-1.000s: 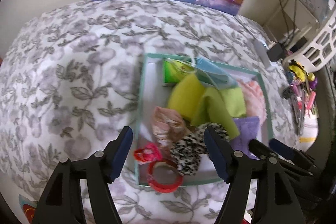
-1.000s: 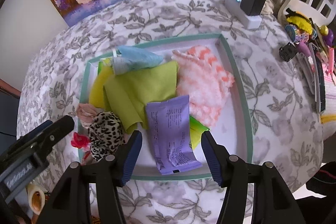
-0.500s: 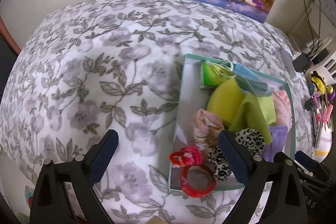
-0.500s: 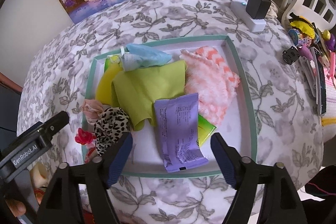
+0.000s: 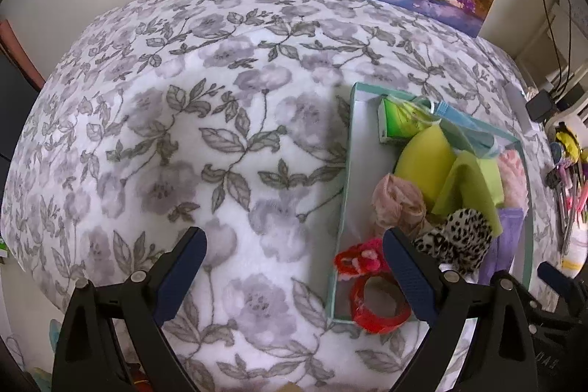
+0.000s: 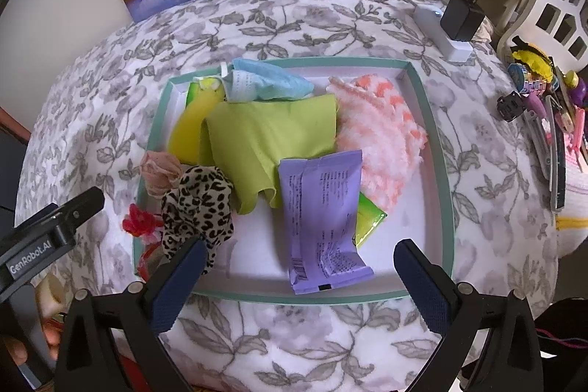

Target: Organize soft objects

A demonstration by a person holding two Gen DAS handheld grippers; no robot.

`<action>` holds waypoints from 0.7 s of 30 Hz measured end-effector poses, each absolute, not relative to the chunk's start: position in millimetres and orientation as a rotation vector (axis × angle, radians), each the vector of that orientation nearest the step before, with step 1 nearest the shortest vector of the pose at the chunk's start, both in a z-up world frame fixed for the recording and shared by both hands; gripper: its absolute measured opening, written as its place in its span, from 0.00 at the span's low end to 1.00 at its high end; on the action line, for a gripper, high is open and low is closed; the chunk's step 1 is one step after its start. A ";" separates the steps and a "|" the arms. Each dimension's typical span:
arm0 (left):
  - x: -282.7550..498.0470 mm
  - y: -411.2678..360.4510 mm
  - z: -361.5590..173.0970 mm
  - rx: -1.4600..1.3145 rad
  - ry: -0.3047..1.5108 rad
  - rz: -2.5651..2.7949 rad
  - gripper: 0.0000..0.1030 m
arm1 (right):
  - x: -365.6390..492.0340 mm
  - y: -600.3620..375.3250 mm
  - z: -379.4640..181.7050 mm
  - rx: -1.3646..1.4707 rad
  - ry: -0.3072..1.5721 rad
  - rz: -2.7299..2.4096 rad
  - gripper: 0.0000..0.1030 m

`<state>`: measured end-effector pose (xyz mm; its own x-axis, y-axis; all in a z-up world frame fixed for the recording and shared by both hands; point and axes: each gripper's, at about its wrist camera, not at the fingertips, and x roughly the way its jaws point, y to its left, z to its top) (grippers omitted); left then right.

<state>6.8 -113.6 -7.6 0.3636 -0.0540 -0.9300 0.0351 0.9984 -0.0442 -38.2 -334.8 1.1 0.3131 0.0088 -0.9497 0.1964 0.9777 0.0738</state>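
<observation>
Grippers hover above the tray (image 6: pixel 437 142): left gripper (image 5: pixel 294 276) spread wide, empty; right gripper (image 6: pixel 299 276) opening, empty, over the purple packet (image 6: pixel 323 223).

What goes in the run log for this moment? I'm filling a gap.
left gripper: open, empty | right gripper: opening, empty, above purple packet | tray: full

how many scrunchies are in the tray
2 that I can tell: the leopard-print scrunchie at the tray's near-left corner, and the beige scrunchie touching it just behind. More may hide under the green cloth.
</observation>
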 end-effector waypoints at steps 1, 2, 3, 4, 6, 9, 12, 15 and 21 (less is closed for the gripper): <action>5.1 -113.1 -8.1 -0.008 1.199 -0.056 0.94 | -38.8 -333.7 0.9 0.184 1.249 -0.126 1.00; 2.9 -112.7 -8.8 0.003 1.202 -0.056 0.94 | -39.4 -332.7 1.0 0.181 1.250 -0.127 1.00; 0.5 -112.1 -9.6 0.012 1.206 -0.058 0.94 | -40.4 -331.6 1.0 0.177 1.250 -0.131 1.00; -1.6 -111.7 -9.9 0.018 1.209 -0.061 0.94 | -41.6 -330.3 1.3 0.174 1.250 -0.133 1.00; -7.7 -111.4 -10.7 0.034 1.214 -0.072 0.94 | -44.9 -326.7 3.1 0.172 1.243 -0.133 1.00; -15.4 -110.3 -11.2 0.057 1.215 -0.066 0.94 | -49.5 -321.5 4.7 0.171 1.236 -0.128 1.00; -23.2 -107.8 -10.4 0.087 1.206 -0.044 0.94 | -56.5 -313.6 4.1 0.160 1.236 -0.117 1.00; -29.9 -102.8 -8.7 0.089 1.197 -0.043 0.94 | -62.1 -307.4 3.0 0.148 1.238 -0.113 1.00; -40.9 -95.9 -5.6 0.102 1.197 -0.028 0.94 | -73.2 -301.1 4.6 0.140 1.224 -0.117 1.00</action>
<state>-40.9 -95.9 -5.6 0.3657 0.0325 -0.9302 0.0758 0.9950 0.0646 -73.2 -301.1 4.6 0.3361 -0.0145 -0.9417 0.1649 0.9853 0.0437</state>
